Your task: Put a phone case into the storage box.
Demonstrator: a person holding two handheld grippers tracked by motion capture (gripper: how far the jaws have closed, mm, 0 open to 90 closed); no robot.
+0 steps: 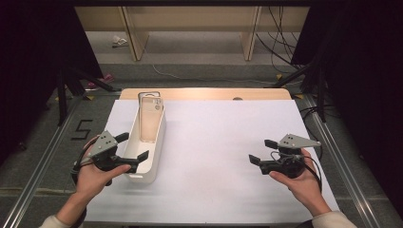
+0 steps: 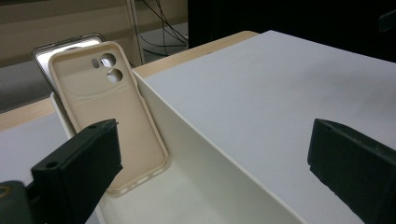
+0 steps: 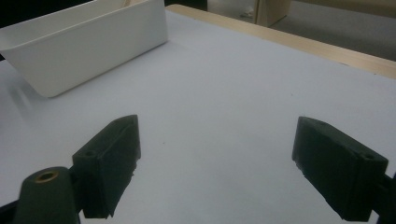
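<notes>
The left hand-held gripper [image 1: 133, 146] is held released at the near left of the counter [image 1: 228, 142], its jaws spread across the near wall of a long white bin [image 1: 154, 156]. A beige phone case [image 2: 105, 116] is seen leaning upright at the bin's far end, with a clear case [image 2: 56, 49] behind it. At the right, the right hand-held gripper [image 1: 260, 151] is held released above bare counter.
</notes>
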